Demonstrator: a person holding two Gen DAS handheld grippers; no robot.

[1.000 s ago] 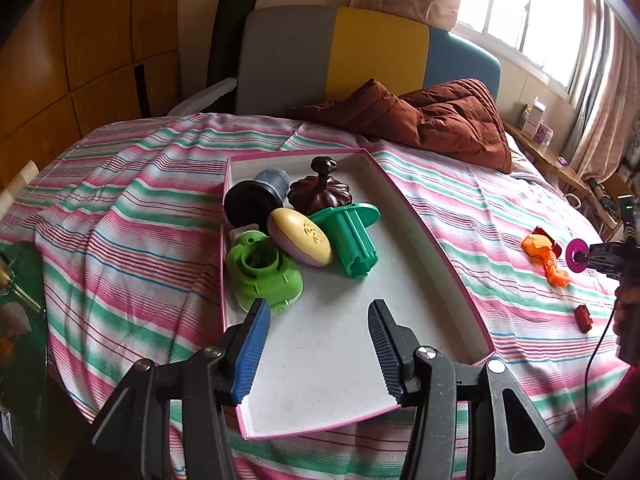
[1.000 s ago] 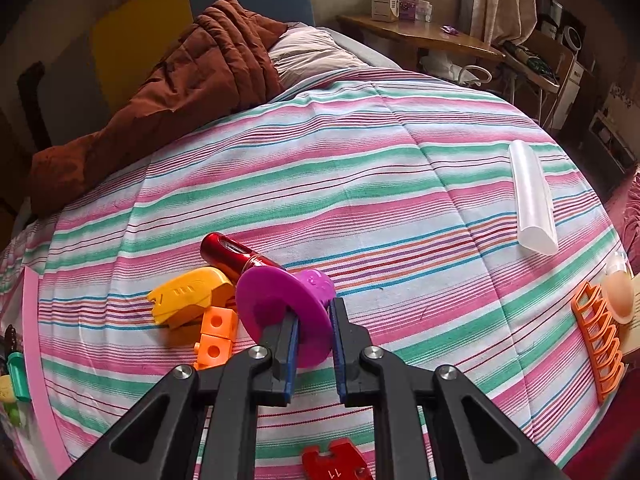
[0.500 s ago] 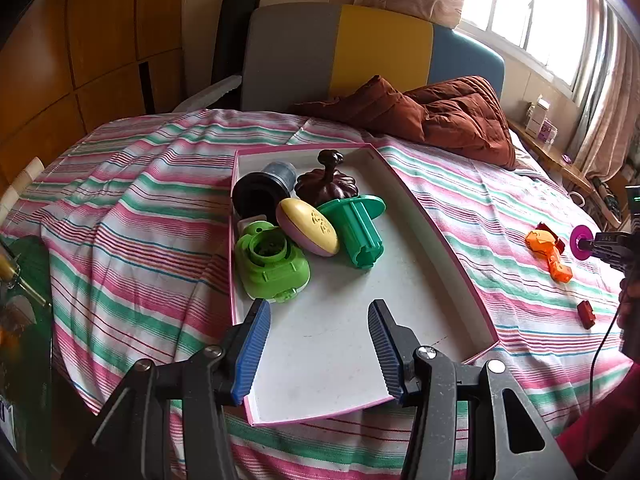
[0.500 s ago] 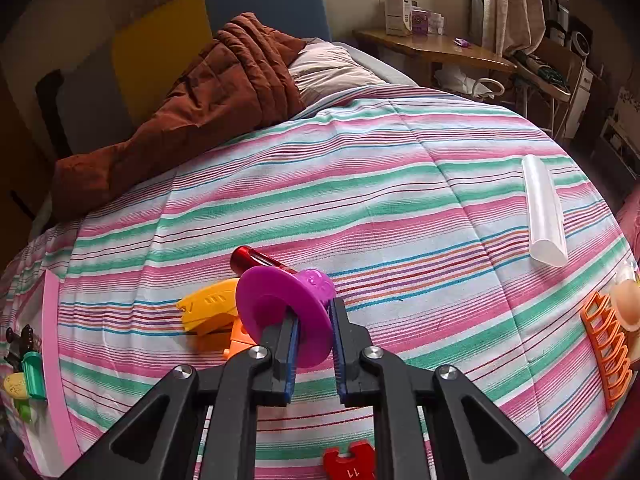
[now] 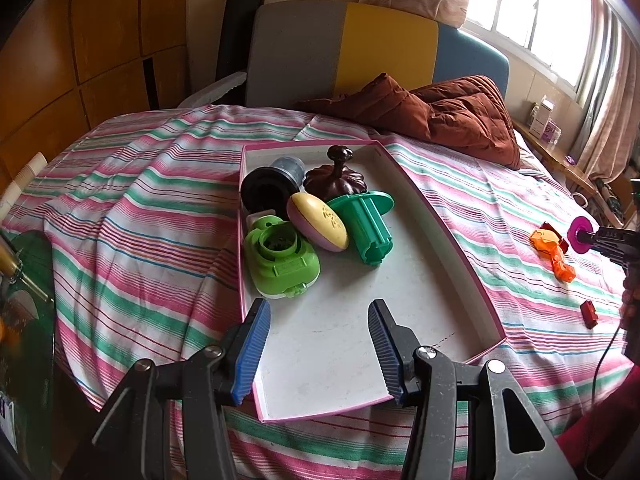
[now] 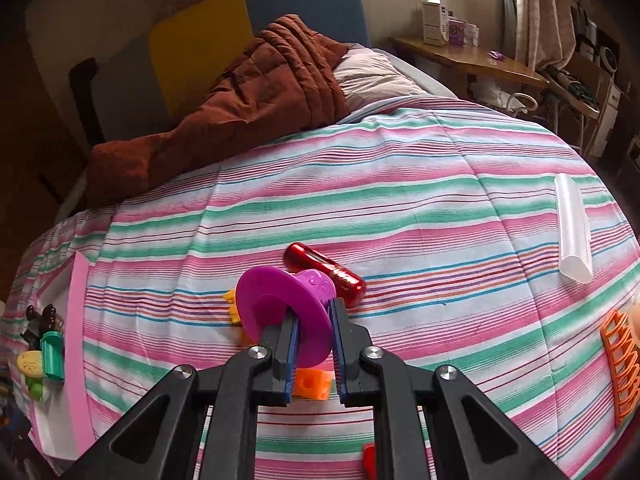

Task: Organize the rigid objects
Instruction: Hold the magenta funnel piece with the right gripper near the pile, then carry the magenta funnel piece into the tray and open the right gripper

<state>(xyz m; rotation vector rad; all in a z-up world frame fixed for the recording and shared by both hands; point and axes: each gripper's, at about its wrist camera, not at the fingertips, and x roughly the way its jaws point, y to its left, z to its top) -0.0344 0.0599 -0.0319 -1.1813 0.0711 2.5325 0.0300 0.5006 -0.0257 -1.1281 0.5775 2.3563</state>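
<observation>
A: Where is the purple piece (image 6: 280, 312)?

B: Low centre of the right wrist view, lifted off the bed (image 6: 400, 184). The right hand-held gripper (image 6: 314, 344) is clamped narrow on its stem, with the disc in front of the pads.

A: How will it handle?

B: It looks like hard, light plastic, stiff and smooth, so it may slip or swivel. I'd say the stem is the best place to hold; the disc is too wide.

A: And the other side?

B: The left hand-held gripper (image 5: 320, 344) stands half open and empty at the bottom of its frame, over the tray (image 5: 476, 280). The toys crowd the tray's upper left; the lower part is bare.
</observation>
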